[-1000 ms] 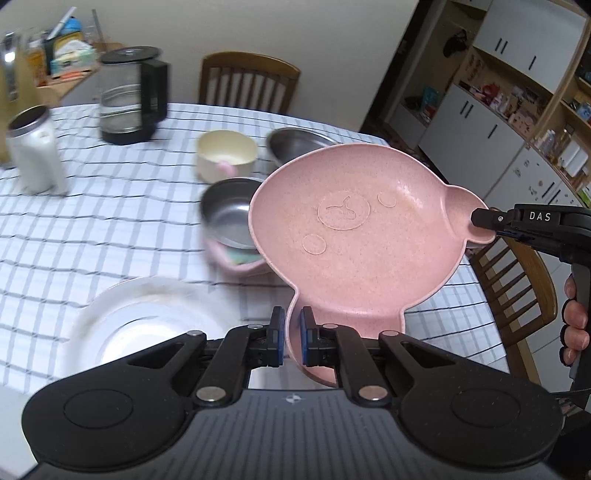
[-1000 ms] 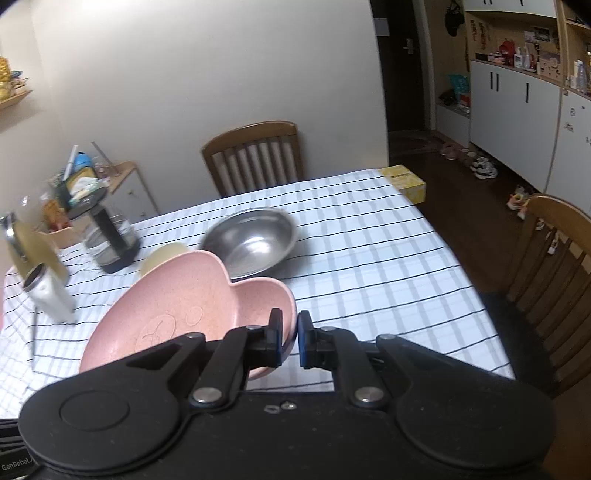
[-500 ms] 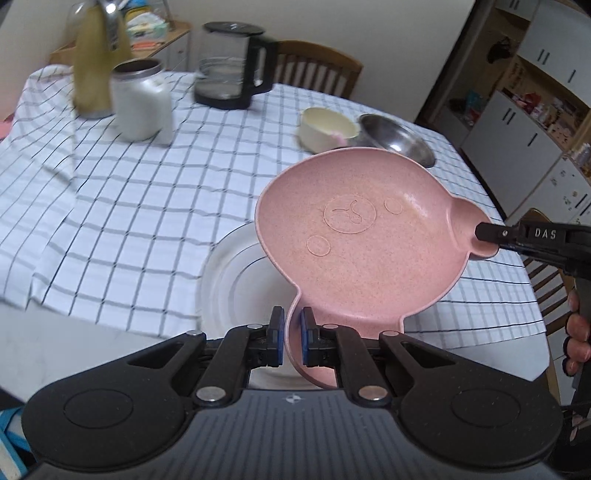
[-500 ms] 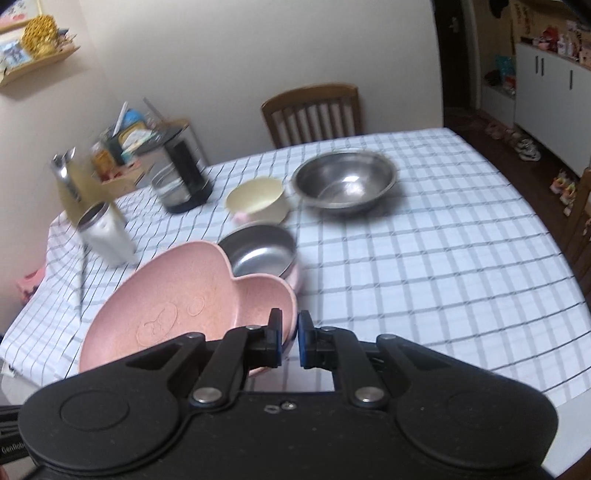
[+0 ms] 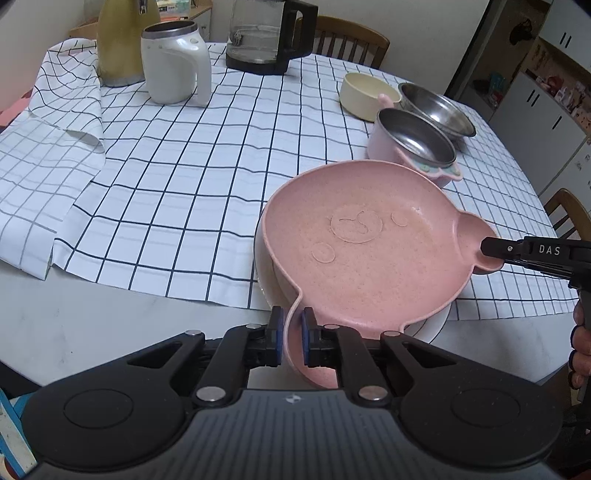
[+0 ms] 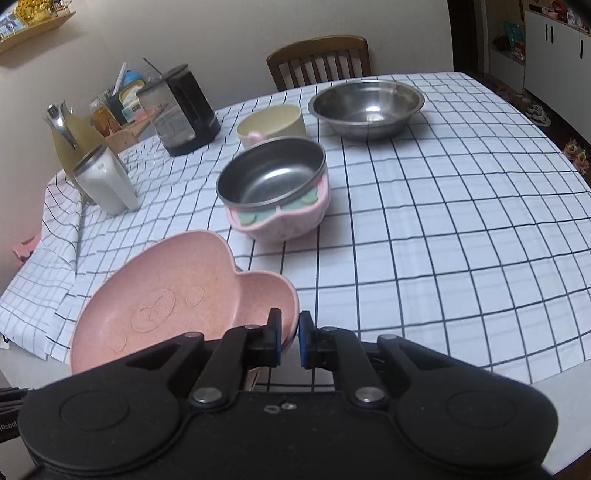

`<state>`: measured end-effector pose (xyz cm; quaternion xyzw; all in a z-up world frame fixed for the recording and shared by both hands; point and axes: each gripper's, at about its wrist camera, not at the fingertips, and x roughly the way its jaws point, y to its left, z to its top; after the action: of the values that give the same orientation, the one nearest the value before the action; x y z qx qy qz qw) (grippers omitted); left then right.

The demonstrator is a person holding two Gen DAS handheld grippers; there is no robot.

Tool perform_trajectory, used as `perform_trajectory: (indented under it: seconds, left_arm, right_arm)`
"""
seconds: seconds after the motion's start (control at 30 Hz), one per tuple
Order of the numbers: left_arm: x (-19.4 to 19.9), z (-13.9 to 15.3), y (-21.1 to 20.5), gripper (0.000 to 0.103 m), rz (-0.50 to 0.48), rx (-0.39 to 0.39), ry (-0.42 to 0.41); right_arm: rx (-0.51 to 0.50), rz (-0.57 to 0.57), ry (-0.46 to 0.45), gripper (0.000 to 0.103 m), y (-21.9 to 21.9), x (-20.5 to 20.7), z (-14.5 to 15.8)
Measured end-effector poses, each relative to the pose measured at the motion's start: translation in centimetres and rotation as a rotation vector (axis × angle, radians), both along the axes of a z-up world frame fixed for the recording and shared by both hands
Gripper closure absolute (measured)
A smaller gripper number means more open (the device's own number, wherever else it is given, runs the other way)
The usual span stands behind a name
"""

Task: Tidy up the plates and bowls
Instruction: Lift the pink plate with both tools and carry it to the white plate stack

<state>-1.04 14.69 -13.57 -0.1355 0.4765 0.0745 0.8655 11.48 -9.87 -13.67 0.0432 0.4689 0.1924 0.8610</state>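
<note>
Since the earlier frame both of your hands carried the pink plate down and sideways, from above the bowls to the near edge of the table, where it now hangs over the white plate.

Going from left to right in the left wrist view: at the upper left stand the yellow jug and the white mug, then the glass kettle; they are well apart from your work. In the lower middle your left gripper is clamped on the near ear of the pink plate, the two blue pads pressing its rim. At the right edge your right gripper pinches the other ear in the same way; in the right wrist view its jaws are also closed on that rim. You hold both ears, I think, because the plate is wide and shallow, and one grip alone would let it tip.

The white plate shows only as a rim under the left and lower side of the pink one, so I cannot tell if they already touch. Further up on the right, the cream bowl, the pink bowl with steel liner and the steel bowl wait close together on the checked cloth.

The stacking looks nearly done; lower it level before you release.
</note>
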Motion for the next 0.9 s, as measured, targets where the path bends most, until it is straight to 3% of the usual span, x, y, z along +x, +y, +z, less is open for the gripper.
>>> perform_trajectory:
  seconds: [0.57, 0.9]
  left_arm:
    - [0.9, -1.2, 0.6, 0.092, -0.037, 0.055, 0.045]
    - [0.6, -1.7, 1.1, 0.089, -0.030, 0.026, 0.086]
  right_arm:
    - [-0.080, 0.086, 0.033, 0.087, 0.8, -1.3, -0.9]
    - [-0.128, 0.154, 0.059, 0.081, 1.5, -2.0, -0.9]
